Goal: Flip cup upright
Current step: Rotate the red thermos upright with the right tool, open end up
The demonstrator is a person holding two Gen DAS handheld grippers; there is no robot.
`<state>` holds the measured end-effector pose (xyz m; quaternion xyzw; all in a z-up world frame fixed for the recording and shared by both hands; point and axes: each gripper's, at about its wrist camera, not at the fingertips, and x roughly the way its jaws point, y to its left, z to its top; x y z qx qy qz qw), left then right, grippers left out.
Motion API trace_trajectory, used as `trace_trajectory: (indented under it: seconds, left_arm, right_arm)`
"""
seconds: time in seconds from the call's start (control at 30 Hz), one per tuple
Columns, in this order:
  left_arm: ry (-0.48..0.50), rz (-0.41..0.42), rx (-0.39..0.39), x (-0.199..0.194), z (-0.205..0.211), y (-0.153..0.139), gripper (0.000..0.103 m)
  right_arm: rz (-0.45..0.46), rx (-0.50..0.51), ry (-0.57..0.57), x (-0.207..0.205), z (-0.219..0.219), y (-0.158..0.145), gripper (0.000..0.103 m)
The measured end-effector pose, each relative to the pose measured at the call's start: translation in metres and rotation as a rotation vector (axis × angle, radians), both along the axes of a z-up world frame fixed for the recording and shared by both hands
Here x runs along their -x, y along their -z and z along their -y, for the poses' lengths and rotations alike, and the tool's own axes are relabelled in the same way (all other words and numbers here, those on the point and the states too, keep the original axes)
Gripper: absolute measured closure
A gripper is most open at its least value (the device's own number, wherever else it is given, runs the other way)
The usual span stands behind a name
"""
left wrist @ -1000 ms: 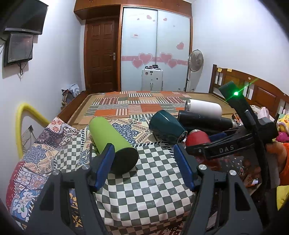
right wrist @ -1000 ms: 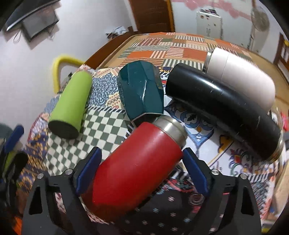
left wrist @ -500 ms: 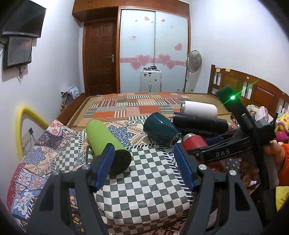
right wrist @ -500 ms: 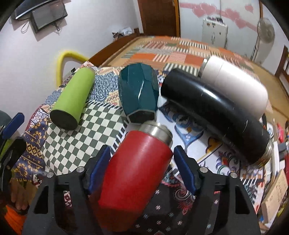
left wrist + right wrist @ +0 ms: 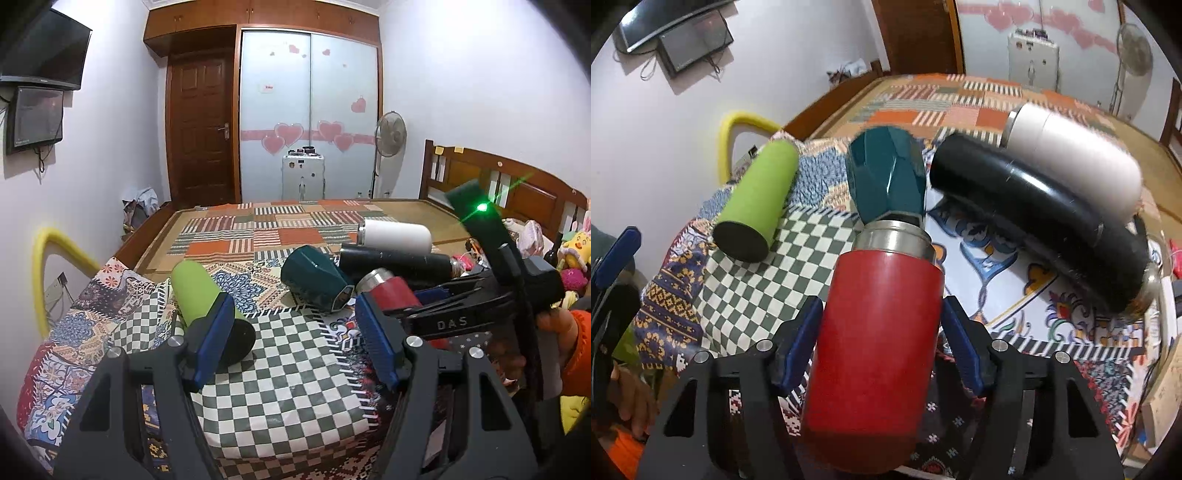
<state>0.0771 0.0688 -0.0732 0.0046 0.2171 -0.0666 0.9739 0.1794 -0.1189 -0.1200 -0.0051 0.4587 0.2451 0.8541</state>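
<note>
Since the earlier frames the right gripper (image 5: 879, 332) had closed in on the red cup (image 5: 875, 354), its blue pads (image 5: 799, 338) now against the cup's sides where before they stood spread and apart from it, and the cup had swung from a slant to point straight ahead along the fingers. The red cup lay between the pinching fingers, steel rim (image 5: 892, 238) pointing away, just short of the teal cup (image 5: 888, 179); whether it rested on the cloth (image 5: 746, 291) or was lifted could not be told. Behind it lay the black flask (image 5: 1034, 214) with the white flask (image 5: 1078, 155) against its far side. The green cup (image 5: 757, 199) lay on its side well to the left, dark base toward the camera. The left gripper (image 5: 291, 339) hovered over the checked cloth, fingers spread wide and holding nothing, its left pad (image 5: 212, 339) in front of the green cup (image 5: 195, 291). A patchwork bed (image 5: 280, 229) stretched beyond.
</note>
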Motion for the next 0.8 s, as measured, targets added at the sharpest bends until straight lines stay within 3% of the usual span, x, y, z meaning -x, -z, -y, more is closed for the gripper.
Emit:
trace_trajectory:
  seconds: [0.27, 0.43, 0.63, 0.8]
  left_arm:
    - [-0.012, 0.034, 0.021, 0.003, 0.004, -0.007, 0.019]
    - [-0.018, 0.034, 0.032, 0.001, 0.005, -0.009, 0.015]
    - [-0.037, 0.052, 0.030, 0.003, 0.003, -0.008, 0.011]
    - [-0.039, 0.036, 0.043, 0.000, 0.000, -0.003, 0.011]
  right_arm:
    - [0.177, -0.016, 0.019, 0.020, 0.006, -0.032, 0.043]
    - [0.264, -0.017, 0.033, 0.022, 0.004, -0.043, 0.043]
    - [0.291, -0.018, 0.025, 0.023, 0.003, -0.046, 0.044]
    - [0.261, -0.003, 0.005, 0.023, 0.002, -0.034, 0.044]
